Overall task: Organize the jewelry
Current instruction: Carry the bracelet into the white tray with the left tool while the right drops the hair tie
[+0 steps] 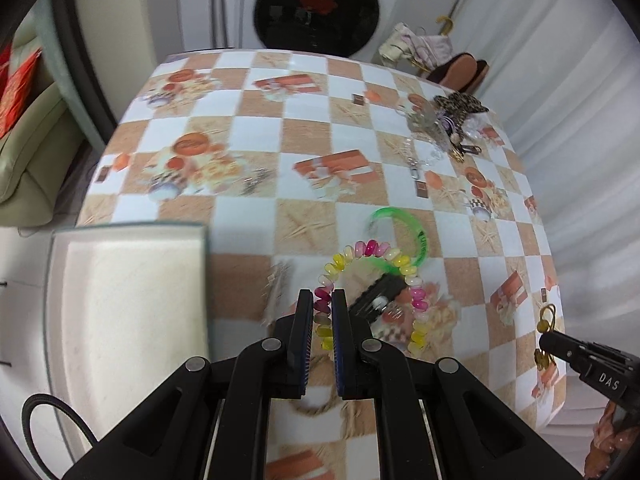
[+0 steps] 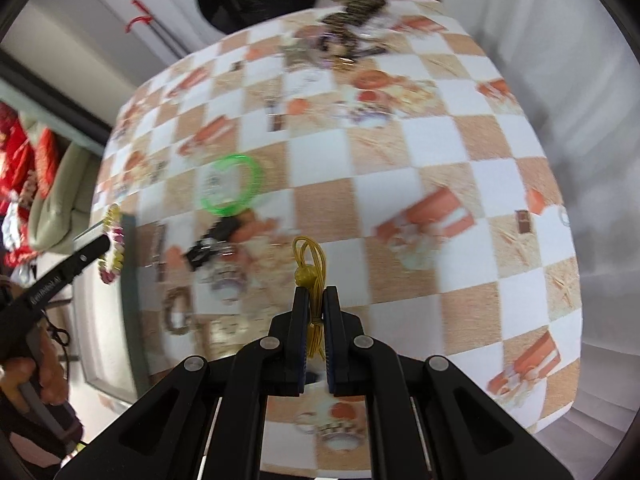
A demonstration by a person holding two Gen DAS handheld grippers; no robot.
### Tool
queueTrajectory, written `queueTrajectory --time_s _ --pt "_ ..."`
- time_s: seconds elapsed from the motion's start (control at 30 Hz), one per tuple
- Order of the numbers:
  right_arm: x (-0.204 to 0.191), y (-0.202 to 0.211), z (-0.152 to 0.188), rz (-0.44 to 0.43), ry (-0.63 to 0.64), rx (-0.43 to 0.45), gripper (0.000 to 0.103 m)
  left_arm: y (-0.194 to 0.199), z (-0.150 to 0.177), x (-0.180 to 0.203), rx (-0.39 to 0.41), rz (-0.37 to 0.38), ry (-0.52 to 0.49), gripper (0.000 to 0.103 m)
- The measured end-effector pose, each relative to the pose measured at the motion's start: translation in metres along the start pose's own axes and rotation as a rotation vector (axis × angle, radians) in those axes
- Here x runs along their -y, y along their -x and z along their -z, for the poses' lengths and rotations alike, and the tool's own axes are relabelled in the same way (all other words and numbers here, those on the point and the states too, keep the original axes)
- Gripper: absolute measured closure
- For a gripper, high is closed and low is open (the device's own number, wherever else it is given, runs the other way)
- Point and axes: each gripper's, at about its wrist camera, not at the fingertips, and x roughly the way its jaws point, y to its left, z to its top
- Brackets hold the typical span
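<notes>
My left gripper [image 1: 322, 294] is shut on a coiled pink-and-yellow bracelet [image 1: 416, 300], which hangs as a loop above the table. Beneath it lie a green bangle [image 1: 418, 236] and a black hair clip [image 1: 374, 298]. A white-lined open box [image 1: 128, 304] sits at the left table edge. My right gripper [image 2: 315, 292] is shut on a yellow cord with a bead [image 2: 306, 274], lifted over the checkered tablecloth [image 2: 420, 168]. In the right wrist view the left gripper [image 2: 105, 242] holds the coiled bracelet [image 2: 114, 248] beside the box's rim [image 2: 130, 280]. The green bangle [image 2: 256, 178] and black clip [image 2: 212, 242] show there too.
A heap of other jewelry with a leopard-print bow [image 1: 460, 106] lies at the far right corner of the table. A silver clasp chain [image 1: 416, 164] lies near it. A washing machine [image 1: 316, 4] stands behind the table; a sofa [image 1: 28, 152] is at the left.
</notes>
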Motion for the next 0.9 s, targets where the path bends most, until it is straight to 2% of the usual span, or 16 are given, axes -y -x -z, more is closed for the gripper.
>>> queueTrajectory --time_s 0.27,0.47,0.7,0.9 --pt "-0.088 -0.002 0.001 -0.088 0.161 -0.018 0.095 0.033 0.028 -0.064 0.032 -0.055 0.105 0.089" --pt "-0.161 -0.014 -0.007 -0.175 0.263 -0.033 0.095 0.043 0.045 -0.119 0.043 -0.128 0.193 0.089" --pt "-0.249 -0.05 -0.01 -0.215 0.409 -0.061 0.095 0.034 0.054 -0.168 0.041 -0.191 0.269 0.089" --pt "-0.292 -0.09 -0.015 -0.229 0.464 -0.096 0.095 0.01 0.051 -0.195 0.017 -0.218 0.301 0.089"
